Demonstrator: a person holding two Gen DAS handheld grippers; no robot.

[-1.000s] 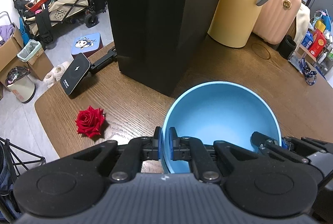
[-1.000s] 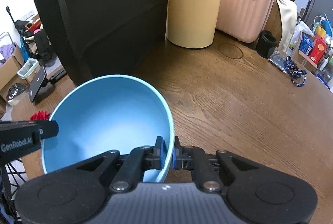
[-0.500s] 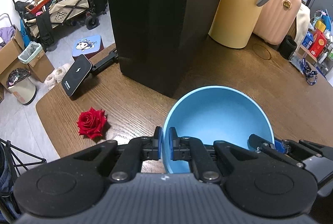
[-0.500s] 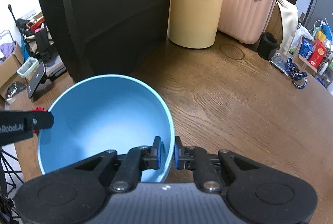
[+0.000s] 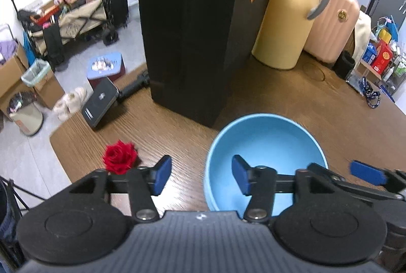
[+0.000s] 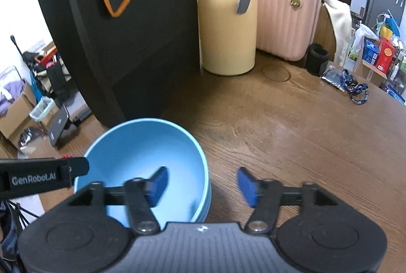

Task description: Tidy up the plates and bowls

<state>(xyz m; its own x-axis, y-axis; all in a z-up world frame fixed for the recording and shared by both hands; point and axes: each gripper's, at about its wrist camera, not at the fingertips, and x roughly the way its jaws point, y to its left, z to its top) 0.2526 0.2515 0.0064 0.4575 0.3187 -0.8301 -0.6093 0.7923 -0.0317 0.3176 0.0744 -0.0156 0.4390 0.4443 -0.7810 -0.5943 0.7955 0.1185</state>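
Your left gripper (image 5: 201,175) and right gripper (image 6: 203,184) are opening, rim between unpressed pads. The blue bowl (image 5: 266,146) sits on the wooden table (image 6: 304,136); lifting crookedly may catch its rim and tip it.

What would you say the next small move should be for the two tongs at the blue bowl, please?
Probably lift both tongs straight up and clear. The left tongs and right tongs are opening, each straddling the rim of the bowl without pressing it, and the bowl appears to rest on the table.
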